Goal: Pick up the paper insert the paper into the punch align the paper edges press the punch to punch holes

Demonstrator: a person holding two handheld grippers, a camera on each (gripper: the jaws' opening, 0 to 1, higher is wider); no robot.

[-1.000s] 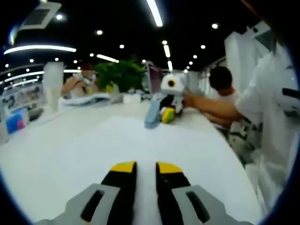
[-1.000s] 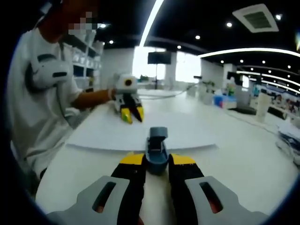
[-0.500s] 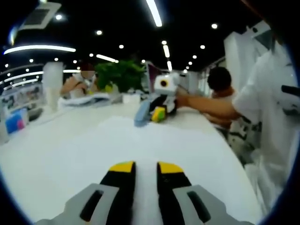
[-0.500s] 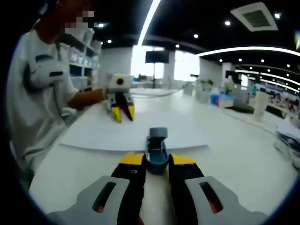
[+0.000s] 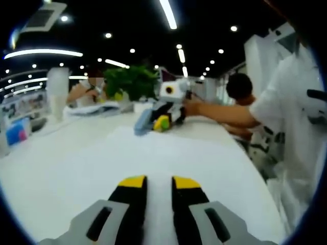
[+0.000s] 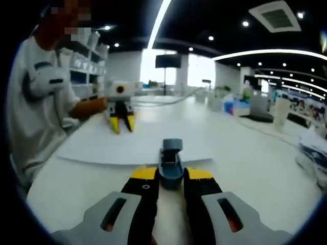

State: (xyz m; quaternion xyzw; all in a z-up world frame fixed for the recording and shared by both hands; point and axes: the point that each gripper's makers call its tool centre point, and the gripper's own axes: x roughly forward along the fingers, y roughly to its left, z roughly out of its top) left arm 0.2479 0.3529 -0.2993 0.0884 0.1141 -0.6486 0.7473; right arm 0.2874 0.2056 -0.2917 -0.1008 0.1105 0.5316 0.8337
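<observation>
A white sheet of paper (image 5: 168,148) lies flat on the white table (image 5: 46,168). My left gripper (image 5: 159,182) sits low over its near part, jaws a little apart, with only white sheet showing in the gap. In the right gripper view it stands at the sheet's far side (image 6: 121,124). My right gripper (image 6: 171,174) is shut on a blue-grey hole punch (image 6: 171,153), whose front meets the paper's (image 6: 148,143) near edge. From the left gripper view, the punch (image 5: 143,121) and right gripper (image 5: 162,121) are at the paper's far edge.
A person in a white shirt (image 5: 294,107) stands at the table's side, one arm (image 5: 219,113) reaching over the table. A green plant (image 5: 133,81) and seated people are beyond the table. Blue boxes (image 5: 15,132) stand at the left.
The right gripper has carried the punch leftward along the paper's far edge in the left gripper view. The left gripper has stayed put.
</observation>
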